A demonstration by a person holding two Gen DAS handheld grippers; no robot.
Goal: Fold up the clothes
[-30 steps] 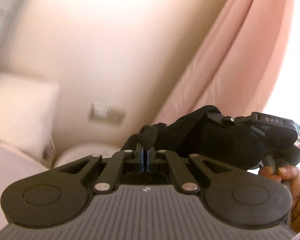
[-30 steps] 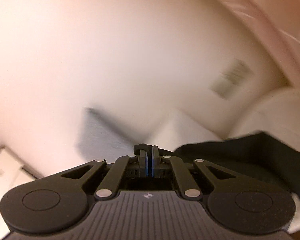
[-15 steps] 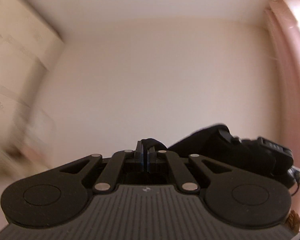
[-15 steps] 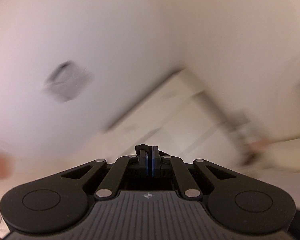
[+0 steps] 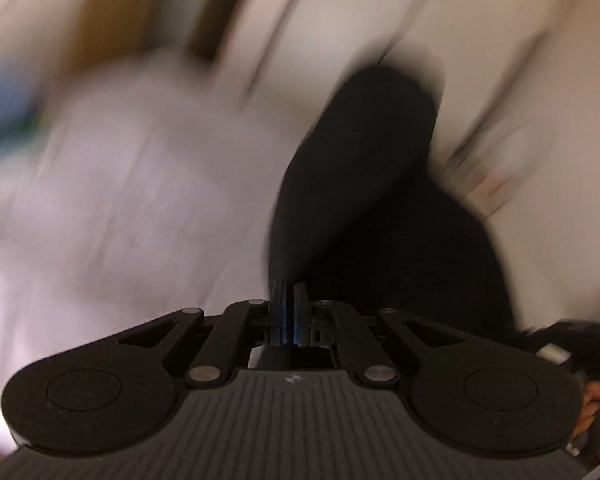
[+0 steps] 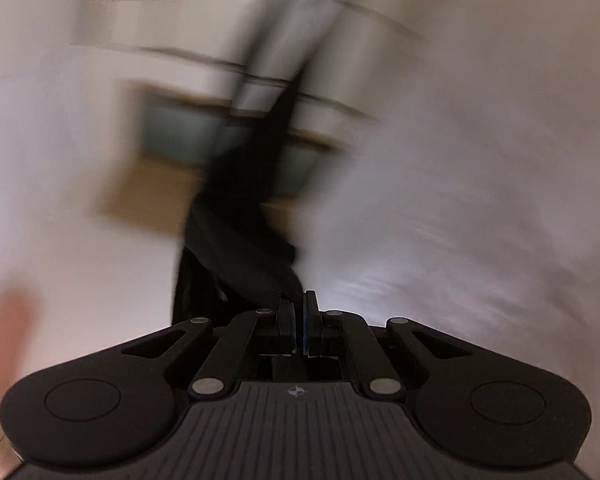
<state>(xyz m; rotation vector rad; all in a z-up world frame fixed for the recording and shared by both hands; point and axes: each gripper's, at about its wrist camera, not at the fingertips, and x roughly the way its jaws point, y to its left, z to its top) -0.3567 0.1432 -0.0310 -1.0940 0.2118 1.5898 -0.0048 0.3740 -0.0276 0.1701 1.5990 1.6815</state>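
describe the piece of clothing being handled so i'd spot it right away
Look past the pale, blurred room to the left gripper. The black garment rises from its closed fingers, and the right gripper pinches it too. It is the only black cloth among whitish surroundings.

Black garment, plain, no pattern showing. The left gripper is black with a grey ribbed body and blue-edged pads; the right gripper matches. Behind, all blurred: white bedding, a tan-brown patch, cream wall.
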